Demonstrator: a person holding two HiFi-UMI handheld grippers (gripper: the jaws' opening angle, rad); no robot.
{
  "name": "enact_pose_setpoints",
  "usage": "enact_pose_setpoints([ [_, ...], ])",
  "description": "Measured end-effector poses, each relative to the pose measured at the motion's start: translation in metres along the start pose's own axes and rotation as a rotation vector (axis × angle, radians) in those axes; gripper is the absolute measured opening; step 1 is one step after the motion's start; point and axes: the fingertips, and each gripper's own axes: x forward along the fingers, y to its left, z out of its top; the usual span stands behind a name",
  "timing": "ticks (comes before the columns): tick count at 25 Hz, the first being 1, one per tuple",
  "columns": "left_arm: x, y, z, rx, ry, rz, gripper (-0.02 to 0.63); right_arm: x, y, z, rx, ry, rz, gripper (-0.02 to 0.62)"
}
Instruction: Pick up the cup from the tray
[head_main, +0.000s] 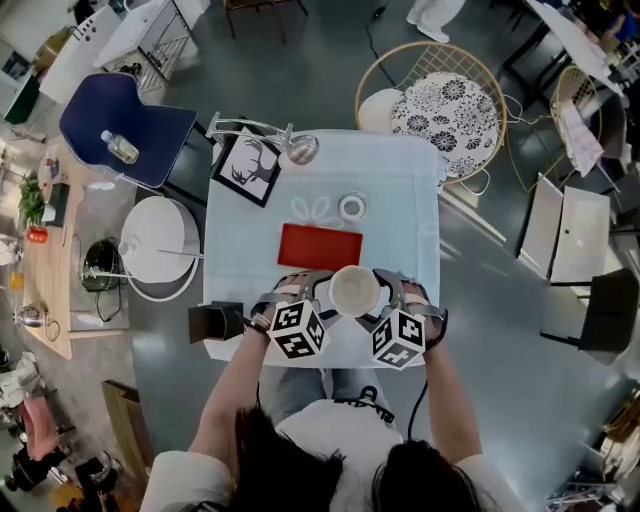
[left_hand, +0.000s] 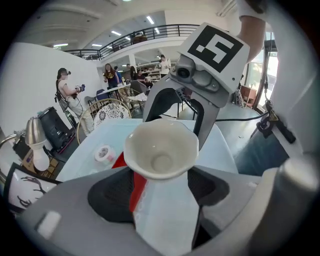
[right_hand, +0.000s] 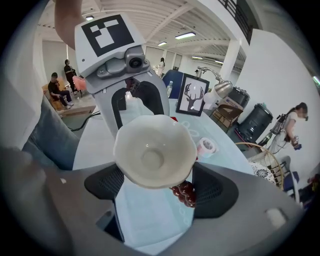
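Fingers (left_hand: 107, 197) – both pairs spread wide, closed round the white cup (head_main: 355, 290) from opposite sides | cup: aloft, off the red tray (head_main: 319, 246), nearer the person | tip: move left gripper (head_main: 318, 297) and right gripper (head_main: 392, 297) together, level – uneven pull would likely tilt it

A: Cup (left_hand: 161, 152)?
B: White glazed ceramic. Glossy, smooth inside, small highlights on the rim.
A: Tray (head_main: 319, 246)?
B: Red, smooth, even finish. Material not clear.
A: Table cover (head_main: 400, 190)?
B: Pale blue cloth, matt, faint white print.
A: Left gripper (left_hand: 161, 170)?
B: Matt grey plastic shell. Pads (left_hand: 107, 197) black, finely textured, rubbery look.
A: Lamp (head_main: 300, 150), above centre?
B: Polished metal shade, shiny.
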Motion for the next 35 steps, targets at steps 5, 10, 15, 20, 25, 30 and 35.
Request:
enact_pose_setpoints([
  [5,0.021,-0.019,-0.003,-0.01,0.041,-0.041,0.327,0.004,0.014,-0.024,0.019,0.056,0.005,0.449],
  [10,0.032,-0.028,-0.004,-0.012,0.052,-0.046,0.325,0.009,0.02,-0.038,0.029,0.087,-0.004,0.449],
  [15,0.036,-0.026,-0.006,0.019,0.099,-0.031,0.326,0.01,0.018,-0.042,0.029,0.096,-0.061,0.446],
  [20,0.035,-0.022,-0.014,0.023,0.134,0.018,0.325,0.011,0.019,-0.039,0.024,0.105,-0.099,0.446],
  [25,0.023,-0.021,-0.017,-0.078,0.114,0.042,0.325,-0.002,0.023,-0.034,0.13,0.038,-0.004,0.436],
  [30,-0.004,-0.021,-0.01,-0.236,0.009,0.045,0.324,-0.031,0.01,-0.019,0.233,-0.055,-0.03,0.439],
  [35,-0.035,-0.01,0.007,-0.367,-0.114,0.149,0.306,-0.06,-0.006,0.0,0.481,-0.263,-0.067,0.313],
])
